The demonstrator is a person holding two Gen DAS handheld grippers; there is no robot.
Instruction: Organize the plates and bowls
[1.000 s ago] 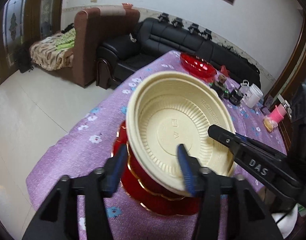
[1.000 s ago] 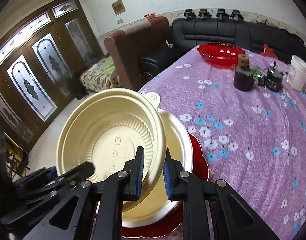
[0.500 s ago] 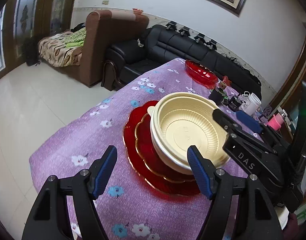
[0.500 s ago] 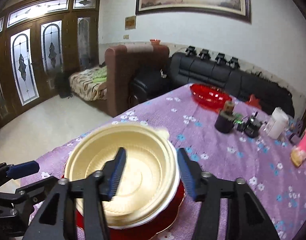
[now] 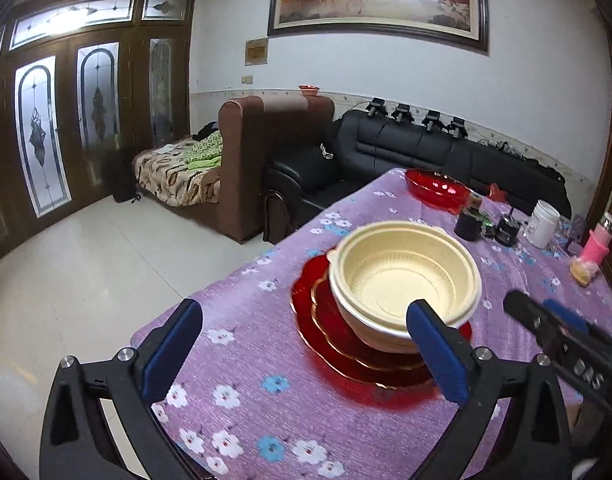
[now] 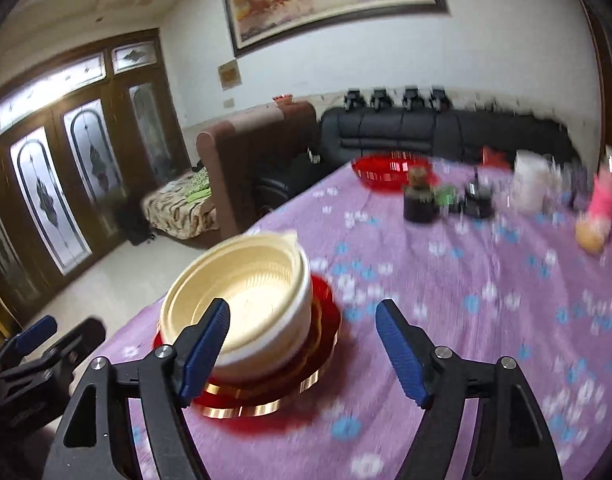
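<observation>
A cream plastic bowl (image 5: 401,280) sits nested in another cream bowl on stacked red plates with gold rims (image 5: 337,340), near the table's near-left corner. The stack also shows in the right wrist view: bowl (image 6: 246,292), plates (image 6: 266,392). My left gripper (image 5: 302,352) is open and empty, held back above the table short of the stack. My right gripper (image 6: 302,344) is open and empty, just right of the stack. Its fingers show at the right of the left wrist view (image 5: 553,332).
A purple flowered cloth (image 5: 266,408) covers the table. At the far end stand a red glass bowl (image 5: 435,188), a dark jar (image 5: 467,224), a white jar (image 5: 543,224) and a pink item (image 5: 595,240). Sofas and tiled floor lie beyond the table's left edge.
The right gripper let go of the top cream bowl, which now rests in the stack. Both grippers opened wide and drew back and up from the stack.
</observation>
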